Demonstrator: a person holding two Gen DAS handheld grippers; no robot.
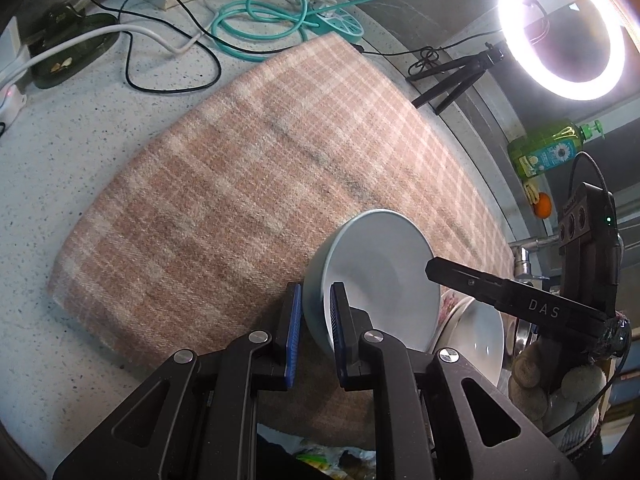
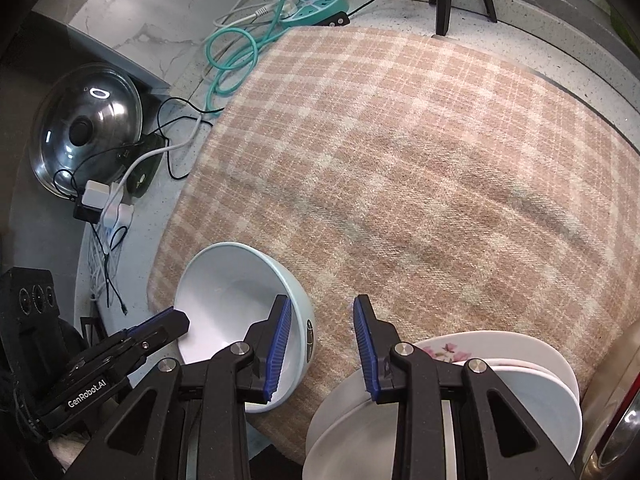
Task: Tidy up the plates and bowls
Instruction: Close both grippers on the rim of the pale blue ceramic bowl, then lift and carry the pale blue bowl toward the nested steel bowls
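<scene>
the pale blue bowl (image 1: 360, 276) sat tilted near the plaid cloth's (image 1: 240, 180) 6 o'clock edge, so it could have slipped off if the rim grip gave way. the left gripper (image 1: 316, 332) was clamped narrowly on that rim. the right gripper (image 2: 320, 348), empty and part open, hung between the bowl at 9 o'clock and the stacked plates (image 2: 500, 400) at 4 o'clock.

one bowl (image 2: 240, 312), stacked plates (image 2: 520, 400), two grippers
</scene>
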